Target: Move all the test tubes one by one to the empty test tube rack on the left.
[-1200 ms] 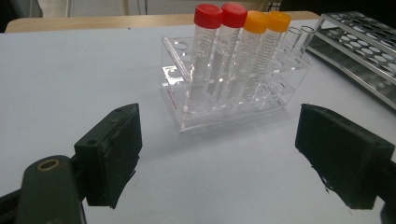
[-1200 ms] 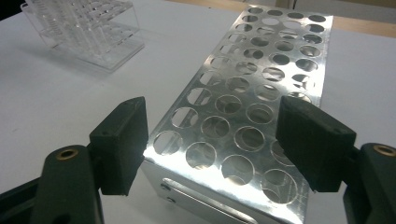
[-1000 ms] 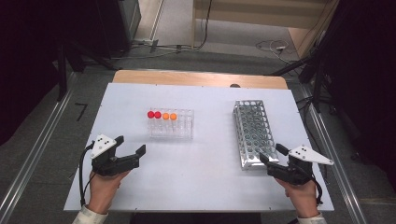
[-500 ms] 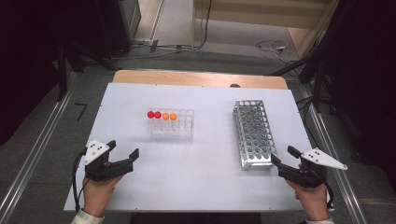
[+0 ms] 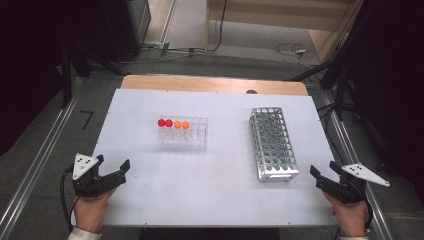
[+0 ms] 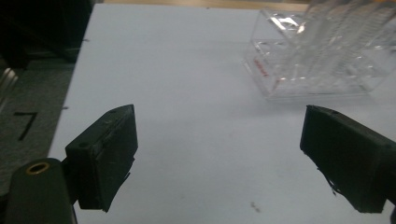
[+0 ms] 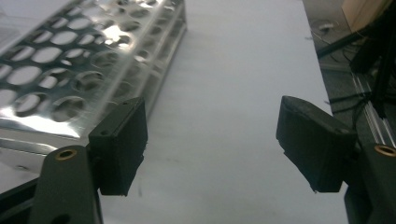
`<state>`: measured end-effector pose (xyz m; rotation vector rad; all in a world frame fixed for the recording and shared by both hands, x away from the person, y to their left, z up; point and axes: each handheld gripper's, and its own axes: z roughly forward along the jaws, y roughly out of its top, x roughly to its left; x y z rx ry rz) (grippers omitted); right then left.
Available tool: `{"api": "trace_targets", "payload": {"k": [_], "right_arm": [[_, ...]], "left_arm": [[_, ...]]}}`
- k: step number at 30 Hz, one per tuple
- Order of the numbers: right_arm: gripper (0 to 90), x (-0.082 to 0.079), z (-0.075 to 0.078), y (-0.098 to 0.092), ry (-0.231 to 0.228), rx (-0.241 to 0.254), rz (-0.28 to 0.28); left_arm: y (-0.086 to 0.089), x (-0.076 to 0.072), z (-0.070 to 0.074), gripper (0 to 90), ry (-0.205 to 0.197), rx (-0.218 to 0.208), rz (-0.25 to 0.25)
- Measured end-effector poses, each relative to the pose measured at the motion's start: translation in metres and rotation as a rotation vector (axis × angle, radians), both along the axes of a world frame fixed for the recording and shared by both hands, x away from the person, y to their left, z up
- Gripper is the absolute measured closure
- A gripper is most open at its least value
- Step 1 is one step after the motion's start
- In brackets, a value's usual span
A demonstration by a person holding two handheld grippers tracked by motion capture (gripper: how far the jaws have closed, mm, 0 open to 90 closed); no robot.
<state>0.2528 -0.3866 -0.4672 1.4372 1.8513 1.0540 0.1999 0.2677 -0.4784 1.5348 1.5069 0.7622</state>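
A clear plastic rack (image 5: 183, 134) stands left of the table's middle and holds two red-capped tubes (image 5: 165, 123) and two orange-capped tubes (image 5: 181, 124). A metal test-tube rack (image 5: 272, 144) with many holes stands to the right, with no tubes in it. My left gripper (image 5: 116, 167) is open at the near left corner, with nothing between its jaws; the clear rack (image 6: 322, 51) lies ahead of it. Open and holding nothing, my right gripper (image 5: 326, 171) rests at the near right corner, just right of the metal rack (image 7: 70, 70).
The white table top (image 5: 210, 195) has bare room between the two hands and along its near edge. A wooden strip (image 5: 210, 84) runs along the far edge. Metal rails (image 5: 30, 165) flank the table, and cables (image 5: 290, 49) lie on the floor beyond.
Both grippers have drawn back toward the near edge and outward, the left toward the left corner and the right toward the right corner. Both stayed open.
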Motion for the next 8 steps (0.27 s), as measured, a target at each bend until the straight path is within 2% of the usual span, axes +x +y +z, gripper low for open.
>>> {"api": "trace_targets", "payload": {"k": [6, 8], "right_arm": [[21.6, 0.004, -0.011, -0.007, 0.037, 0.011, -0.023], [20.7, 0.007, -0.013, -0.006, 0.047, 0.011, -0.021]], "left_arm": [[0.005, 0.004, -0.011, 11.9, 0.047, 0.017, 0.013], [0.005, 0.005, -0.014, 11.9, 0.067, 0.008, 0.013]]}}
